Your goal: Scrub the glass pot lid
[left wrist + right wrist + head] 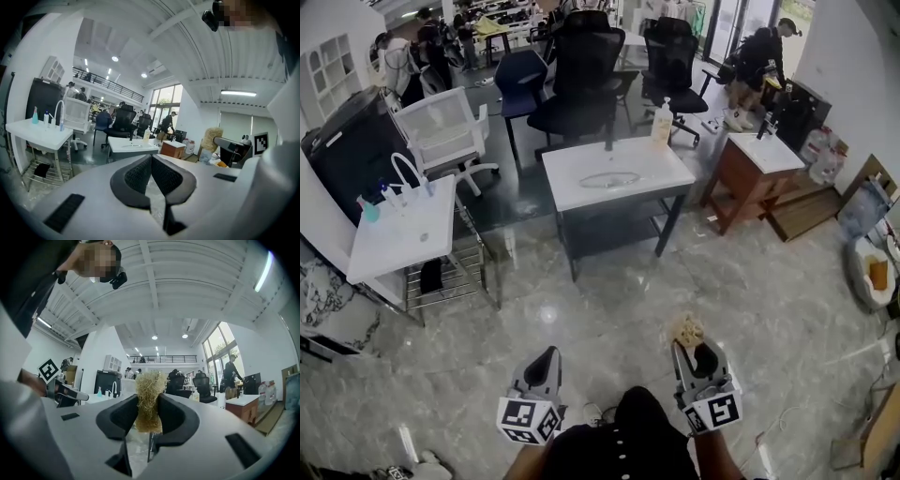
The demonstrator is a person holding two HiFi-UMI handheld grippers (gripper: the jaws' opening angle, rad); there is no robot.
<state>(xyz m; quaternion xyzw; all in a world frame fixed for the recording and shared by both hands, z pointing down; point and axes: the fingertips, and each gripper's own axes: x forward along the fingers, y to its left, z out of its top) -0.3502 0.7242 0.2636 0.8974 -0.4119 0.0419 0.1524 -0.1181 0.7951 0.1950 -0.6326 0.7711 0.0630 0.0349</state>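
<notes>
left gripper [151, 164]: jaws pressed together, nothing between | right gripper [149, 411]: clamped on tan scrubber [149, 383] | glass pot lid [609, 178]: flat on white table [572, 192], upper centre of head view, well apart from both grippers

Bare grey marble floor [609, 319] is lying open between the left gripper [549, 354], the right gripper [692, 345] and the white-topped table with dark legs [572, 192], whose near edge is standing unblocked. A pale soap bottle [662, 122] is occupying its far right corner, and black mesh office chairs [581, 75] are crowding behind. A white sink stand [403, 239] and a reddish wooden cabinet [741, 183] are flanking it, well apart.
</notes>
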